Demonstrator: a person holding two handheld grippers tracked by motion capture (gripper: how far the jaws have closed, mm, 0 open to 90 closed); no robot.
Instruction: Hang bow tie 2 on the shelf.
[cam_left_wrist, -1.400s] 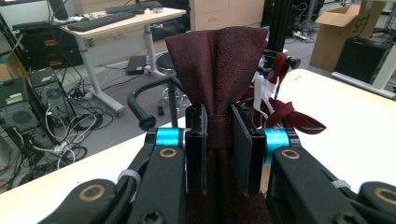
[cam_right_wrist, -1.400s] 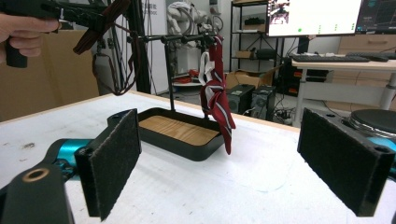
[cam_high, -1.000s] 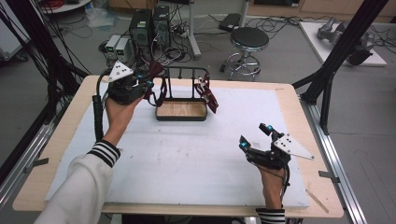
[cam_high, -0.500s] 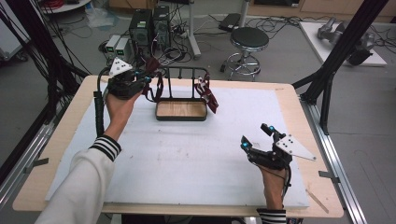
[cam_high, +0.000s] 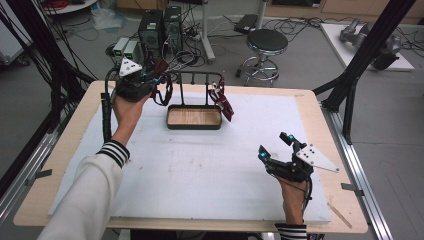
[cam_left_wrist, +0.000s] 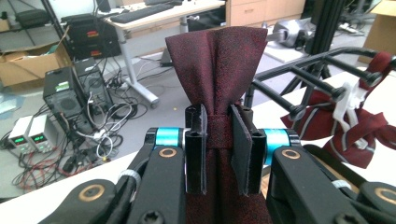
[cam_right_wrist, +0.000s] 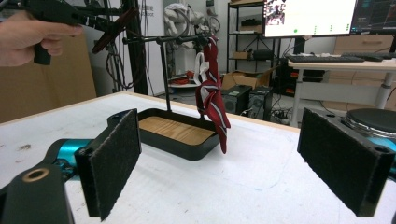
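Left gripper view: left gripper (cam_left_wrist: 218, 149) clenched on dark red tie (cam_left_wrist: 218, 60); high view: it has edged leftward off the rack (cam_high: 200, 80), right gripper (cam_high: 274, 146) agape, unmoved.

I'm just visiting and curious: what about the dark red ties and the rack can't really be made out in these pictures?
- Held tie: lower length hidden behind the left gripper in the left gripper view.
- Same tie in the high view: too small and dark.
- Hanging tie: its white clip is blurred in the right gripper view.
- Rack: its bars are too thin in the high view.
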